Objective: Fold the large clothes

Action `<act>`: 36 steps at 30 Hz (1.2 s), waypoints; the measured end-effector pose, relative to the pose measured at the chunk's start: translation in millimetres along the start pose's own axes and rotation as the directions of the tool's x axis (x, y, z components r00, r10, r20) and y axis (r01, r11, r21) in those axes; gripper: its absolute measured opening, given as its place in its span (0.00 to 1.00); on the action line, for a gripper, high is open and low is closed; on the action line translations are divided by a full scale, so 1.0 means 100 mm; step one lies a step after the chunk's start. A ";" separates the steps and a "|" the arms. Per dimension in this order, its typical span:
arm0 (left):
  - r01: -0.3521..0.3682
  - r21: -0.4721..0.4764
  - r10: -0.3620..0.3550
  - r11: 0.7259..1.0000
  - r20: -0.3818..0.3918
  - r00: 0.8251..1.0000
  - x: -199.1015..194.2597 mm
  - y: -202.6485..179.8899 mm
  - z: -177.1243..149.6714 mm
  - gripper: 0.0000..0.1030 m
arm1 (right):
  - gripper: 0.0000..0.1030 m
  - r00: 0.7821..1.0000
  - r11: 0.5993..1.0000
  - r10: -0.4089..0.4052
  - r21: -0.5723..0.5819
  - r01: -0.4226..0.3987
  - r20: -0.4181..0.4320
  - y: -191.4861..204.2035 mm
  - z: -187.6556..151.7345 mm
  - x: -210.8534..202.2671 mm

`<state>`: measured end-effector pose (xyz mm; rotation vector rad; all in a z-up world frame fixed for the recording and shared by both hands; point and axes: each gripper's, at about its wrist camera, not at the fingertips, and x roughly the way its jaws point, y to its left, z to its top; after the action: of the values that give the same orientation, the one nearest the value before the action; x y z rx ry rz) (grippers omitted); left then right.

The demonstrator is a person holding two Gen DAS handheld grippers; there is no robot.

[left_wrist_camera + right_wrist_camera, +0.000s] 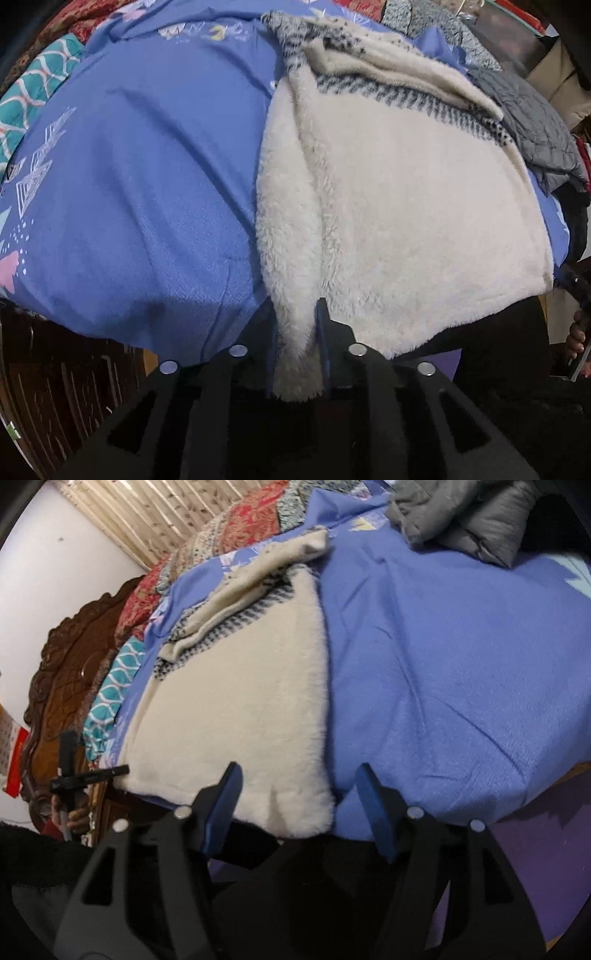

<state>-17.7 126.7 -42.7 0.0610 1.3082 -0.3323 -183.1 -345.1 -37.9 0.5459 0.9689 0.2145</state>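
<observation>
A cream fleece garment (406, 206) with a black-and-white knit outer side lies folded on a blue bedsheet (147, 184). My left gripper (295, 325) is shut on the garment's near left edge, fleece bunched between the jaws. In the right wrist view the same garment (236, 709) lies on the sheet (443, 683). My right gripper (299, 775) is open, its blue pads (373, 794) either side of the garment's near right corner. The other gripper (88, 775) shows at the far left.
A grey quilted jacket (532, 129) lies at the bed's far right, also in the right wrist view (461, 520). Patterned teal and red bedding (122, 686) lines the carved wooden headboard (62, 664). The bed's near edge drops off just below the grippers.
</observation>
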 end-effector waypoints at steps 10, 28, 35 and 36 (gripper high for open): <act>0.031 0.024 -0.030 0.999 -0.045 0.999 0.03 -0.02 -0.10 0.34 | 0.11 0.989 0.995 0.066 -0.066 -0.075 -0.132 0.20 -0.03 0.31; 0.433 -0.287 -0.331 0.854 0.342 0.879 -0.76 0.38 2.26 0.31 | 0.11 0.945 0.970 0.238 -0.001 -0.244 0.222 0.49 2.58 0.23; 0.323 -0.350 -0.235 0.879 0.270 0.934 -0.21 0.36 3.71 0.31 | 0.11 0.977 0.990 0.106 0.073 -0.122 0.186 0.42 3.78 1.12; 0.298 -0.360 -0.216 0.884 0.252 0.943 -0.10 0.36 3.87 0.31 | 0.11 0.982 0.994 0.072 0.073 -0.086 0.176 0.40 3.92 1.29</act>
<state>352.2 74.3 64.1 -0.4838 1.1551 -0.2869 216.0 -393.0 64.8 0.6661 0.7903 0.1962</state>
